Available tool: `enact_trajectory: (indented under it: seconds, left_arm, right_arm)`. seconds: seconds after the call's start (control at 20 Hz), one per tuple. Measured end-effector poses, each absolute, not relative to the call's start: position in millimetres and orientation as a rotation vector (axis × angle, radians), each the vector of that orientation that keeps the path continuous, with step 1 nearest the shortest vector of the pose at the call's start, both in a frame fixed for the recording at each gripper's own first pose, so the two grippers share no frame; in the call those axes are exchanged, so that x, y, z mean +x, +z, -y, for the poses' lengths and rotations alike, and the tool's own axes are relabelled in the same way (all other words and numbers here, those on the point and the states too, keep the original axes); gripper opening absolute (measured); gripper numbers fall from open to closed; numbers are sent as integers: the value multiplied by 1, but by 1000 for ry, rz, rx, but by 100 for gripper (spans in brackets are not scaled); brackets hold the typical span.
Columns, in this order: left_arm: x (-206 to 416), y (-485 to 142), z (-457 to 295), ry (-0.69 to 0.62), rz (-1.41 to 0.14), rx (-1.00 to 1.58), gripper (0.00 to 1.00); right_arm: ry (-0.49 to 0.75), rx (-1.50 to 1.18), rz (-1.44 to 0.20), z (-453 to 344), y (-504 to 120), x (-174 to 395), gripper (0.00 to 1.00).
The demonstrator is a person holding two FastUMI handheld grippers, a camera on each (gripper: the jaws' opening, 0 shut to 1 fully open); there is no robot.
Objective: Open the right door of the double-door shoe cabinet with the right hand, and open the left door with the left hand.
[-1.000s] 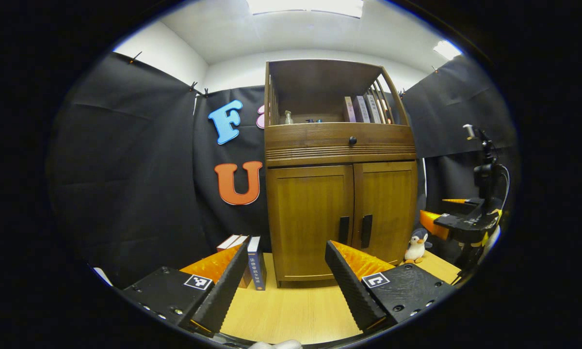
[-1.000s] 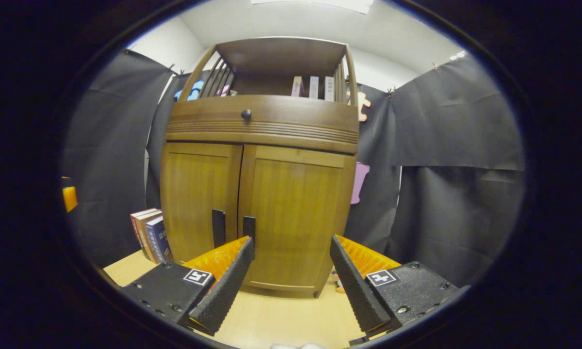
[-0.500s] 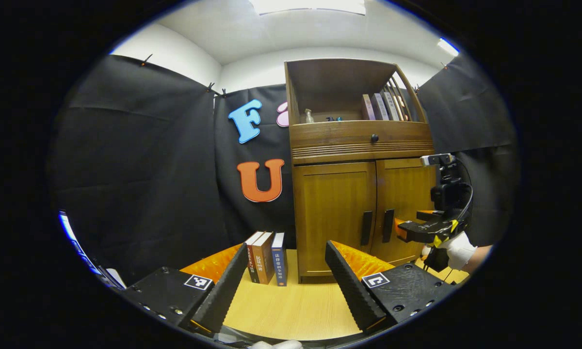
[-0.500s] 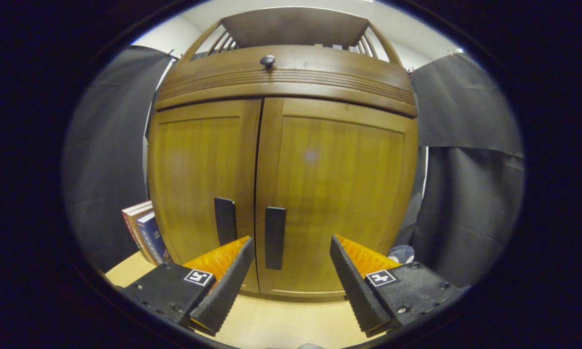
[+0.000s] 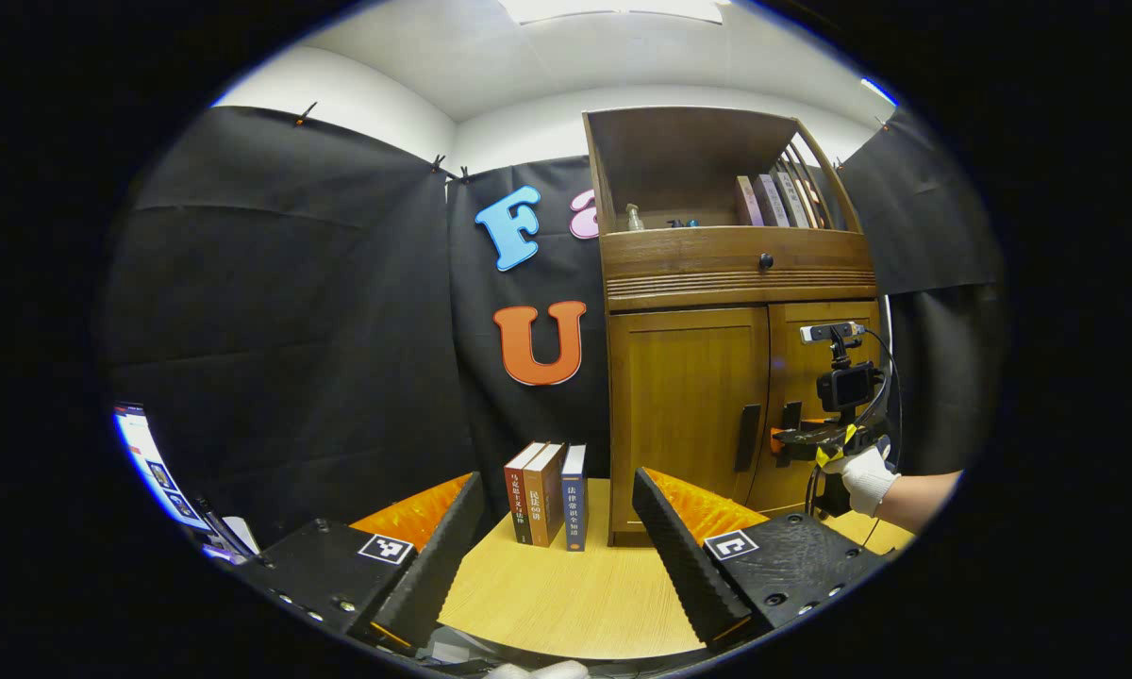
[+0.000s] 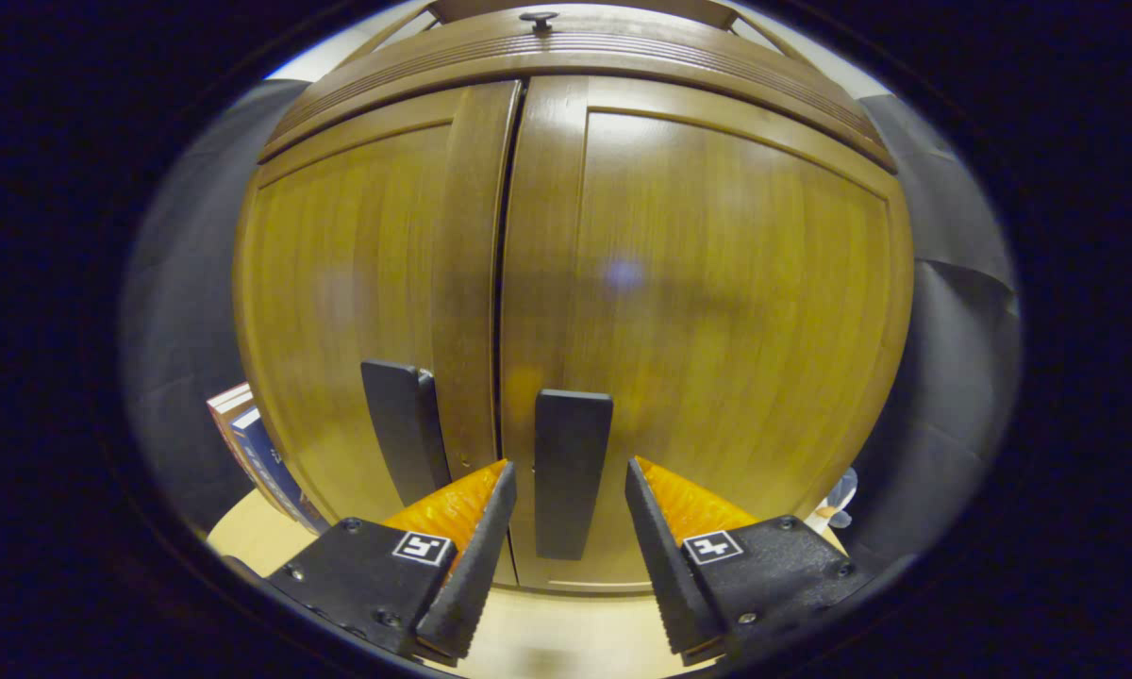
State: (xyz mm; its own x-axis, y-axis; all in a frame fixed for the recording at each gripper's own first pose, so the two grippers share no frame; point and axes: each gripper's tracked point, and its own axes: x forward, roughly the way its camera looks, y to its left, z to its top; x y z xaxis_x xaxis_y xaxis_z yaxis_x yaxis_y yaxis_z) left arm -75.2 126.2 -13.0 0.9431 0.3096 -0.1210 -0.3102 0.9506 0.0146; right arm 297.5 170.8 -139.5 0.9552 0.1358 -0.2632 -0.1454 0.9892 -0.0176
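Observation:
The wooden shoe cabinet [image 5: 689, 415] stands at the right of the left gripper view with both doors shut. My left gripper [image 5: 557, 476] hangs open over the table, well short of the cabinet, with nothing between its fingers. Farther off, a gloved hand [image 5: 863, 476] holds my right gripper [image 5: 792, 438] at the right door. In the right gripper view the left door [image 6: 340, 302] and right door [image 6: 726, 302] loom close. The right gripper [image 6: 569, 464] is open and straddles the right door's dark handle [image 6: 571, 471], with a small gap on each side. The left door's handle [image 6: 398, 429] sits just to the left.
Three books [image 5: 542, 495] stand on the wooden table [image 5: 566, 594] just left of the cabinet. Above the doors is a drawer with a dark knob [image 5: 765, 260], then an open shelf holding books [image 5: 774, 200]. A lit screen [image 5: 156, 467] shows at the far left.
My right gripper has moved in to the cabinet until the right handle lies between its fingers, which have narrowed a little. The left gripper's view has swung left, shifting the cabinet rightwards.

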Motion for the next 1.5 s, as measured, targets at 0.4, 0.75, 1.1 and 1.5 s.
enact_trajectory:
  seconds: [0.4, 0.75, 1.1, 1.5]
  left_arm:
    - [-74, -21, -135, 338, -141, -15, 96]
    - [-75, -28, -124, 310, -148, -39, 96]
    - [-79, -34, -116, 283, -151, -59, 96]
    - [-77, -42, -100, 245, -162, -59, 96]
  right_arm:
    - [134, 4, -273, -171, -139, 307, 39]
    - [182, 30, -287, -171, -143, 302, 31]
    - [243, 8, -300, -171, -141, 301, 30]
    - [324, -1, -297, -169, -141, 301, 30]
